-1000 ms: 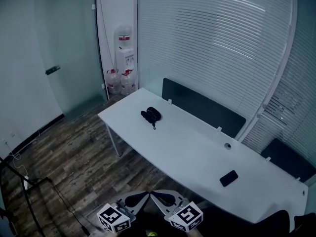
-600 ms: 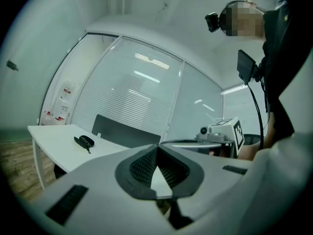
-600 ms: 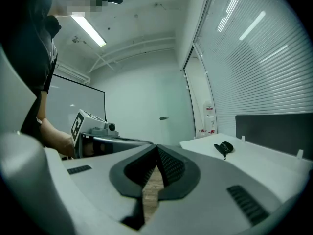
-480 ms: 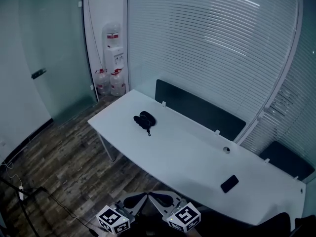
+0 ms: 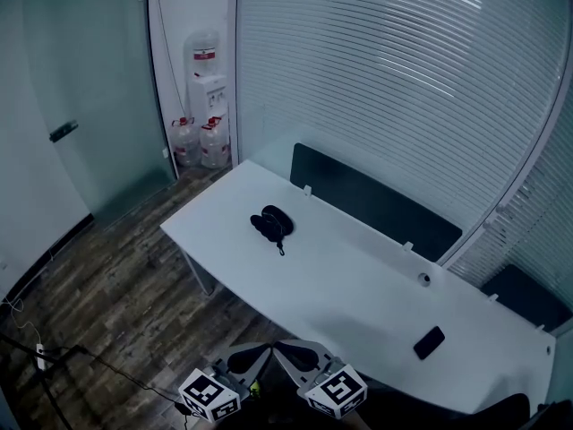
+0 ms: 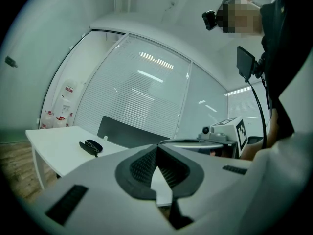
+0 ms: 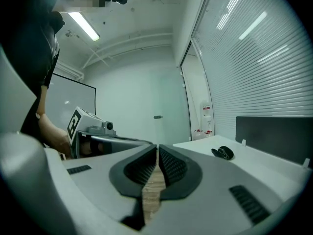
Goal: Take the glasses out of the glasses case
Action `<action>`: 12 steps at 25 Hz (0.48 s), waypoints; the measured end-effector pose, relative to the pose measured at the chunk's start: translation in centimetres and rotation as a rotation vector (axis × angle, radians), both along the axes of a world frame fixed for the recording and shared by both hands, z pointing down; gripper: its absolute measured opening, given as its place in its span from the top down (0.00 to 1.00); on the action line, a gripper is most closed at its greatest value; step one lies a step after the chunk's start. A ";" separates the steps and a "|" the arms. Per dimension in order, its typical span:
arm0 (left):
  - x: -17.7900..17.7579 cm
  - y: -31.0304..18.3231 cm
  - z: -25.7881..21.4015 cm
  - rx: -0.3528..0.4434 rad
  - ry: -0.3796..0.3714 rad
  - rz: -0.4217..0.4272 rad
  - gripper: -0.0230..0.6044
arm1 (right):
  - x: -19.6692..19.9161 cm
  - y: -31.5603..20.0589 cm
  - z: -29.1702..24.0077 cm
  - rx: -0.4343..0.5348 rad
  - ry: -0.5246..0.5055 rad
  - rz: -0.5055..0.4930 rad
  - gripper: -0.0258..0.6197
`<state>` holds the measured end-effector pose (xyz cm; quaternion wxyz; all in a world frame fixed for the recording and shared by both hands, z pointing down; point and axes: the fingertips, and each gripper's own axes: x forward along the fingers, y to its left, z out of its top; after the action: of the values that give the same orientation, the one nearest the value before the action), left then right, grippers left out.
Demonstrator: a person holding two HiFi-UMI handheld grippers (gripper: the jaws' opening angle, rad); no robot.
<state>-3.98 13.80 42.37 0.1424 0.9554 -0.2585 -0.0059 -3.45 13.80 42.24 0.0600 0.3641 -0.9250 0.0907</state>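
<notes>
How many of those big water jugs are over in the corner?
3. The top jug sits on the water dispenser; the left floor jug and right floor jug stand side by side at its foot. More may be hidden behind.

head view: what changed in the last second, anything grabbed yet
Nothing taken hold of. The view has drifted: the table sits slightly lower in frame, so the person seems slightly nearer. The glasses case and phone lie unmoved on it; left claw and right claw remain shut, empty.
</notes>
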 end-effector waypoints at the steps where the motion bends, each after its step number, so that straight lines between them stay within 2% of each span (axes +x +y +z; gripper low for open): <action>1: -0.3 -0.7 0.0 0.000 0.000 0.003 0.96 | -0.3 -0.7 -0.1 0.000 0.000 0.005 0.93; 12: -2.6 -6.7 -0.1 0.007 0.002 0.063 0.96 | -2.5 -6.6 0.2 -0.001 0.002 0.073 0.93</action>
<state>-6.55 7.08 42.27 0.1394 0.9635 -0.2284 -0.0035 -5.97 7.16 42.41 0.0579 0.3976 -0.9110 0.0927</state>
